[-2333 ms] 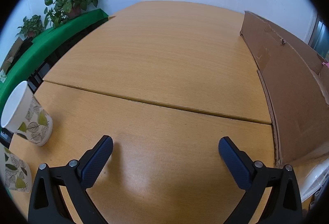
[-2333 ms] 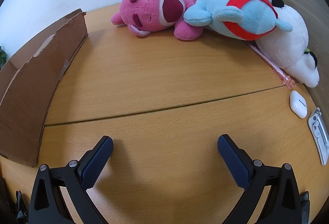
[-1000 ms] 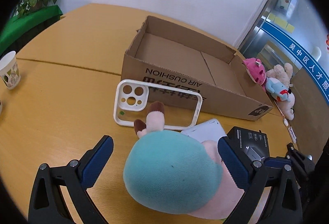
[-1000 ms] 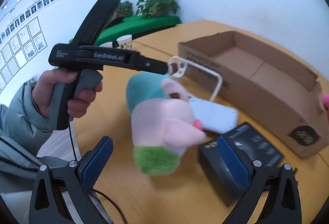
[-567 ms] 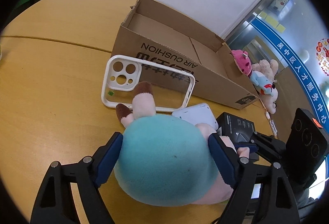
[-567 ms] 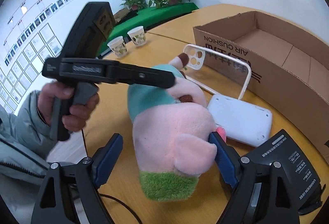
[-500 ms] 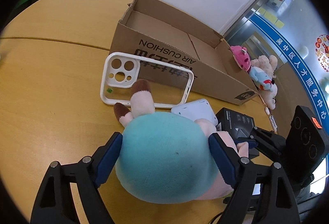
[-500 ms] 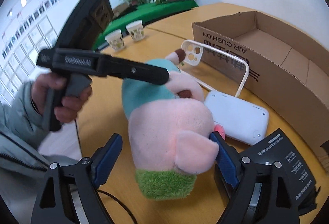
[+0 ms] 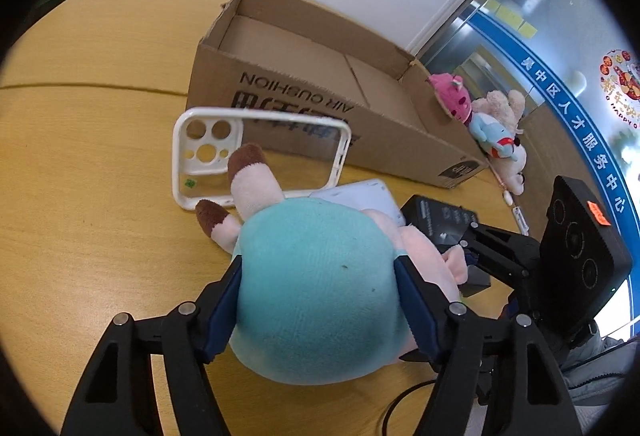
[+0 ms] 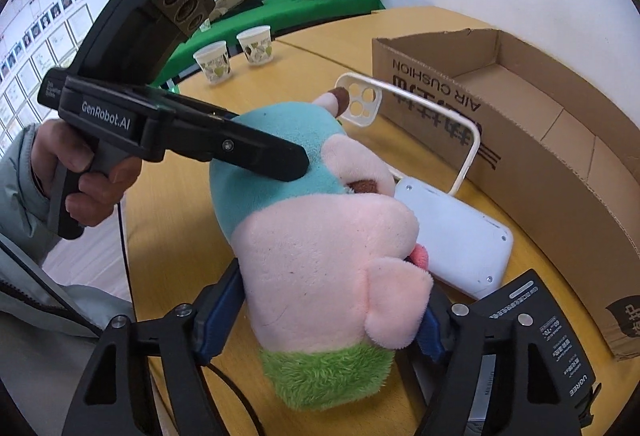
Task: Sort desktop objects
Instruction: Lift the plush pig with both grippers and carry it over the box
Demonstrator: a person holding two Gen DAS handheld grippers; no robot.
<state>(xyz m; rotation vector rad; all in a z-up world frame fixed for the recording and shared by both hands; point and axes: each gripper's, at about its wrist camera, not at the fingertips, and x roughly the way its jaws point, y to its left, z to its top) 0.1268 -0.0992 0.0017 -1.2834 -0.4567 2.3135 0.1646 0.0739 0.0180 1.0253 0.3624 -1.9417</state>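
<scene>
Left gripper (image 9: 318, 310): you are pinching the plush pig's (image 9: 316, 288) teal body between both fingers.
Right gripper (image 10: 320, 310): your fingers are squeezing its pink head, sharing the load.
Plush pig: it is sitting just beside the white device (image 10: 456, 236) and black UGREE box (image 10: 536, 348) on the worktop (image 9: 80, 163).
Phone case (image 9: 256, 155): it is leaning on the carton, behind the pig.
Cardboard carton (image 9: 320, 75): it is standing open, probably the drop spot.

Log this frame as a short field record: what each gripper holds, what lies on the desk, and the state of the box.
left gripper: shut on plush toy, teal end
right gripper: shut on plush toy, pink end
cardboard box: open, nothing visible inside
phone case: leaning on box front
white device: flat on desk
black box: beside white device
</scene>
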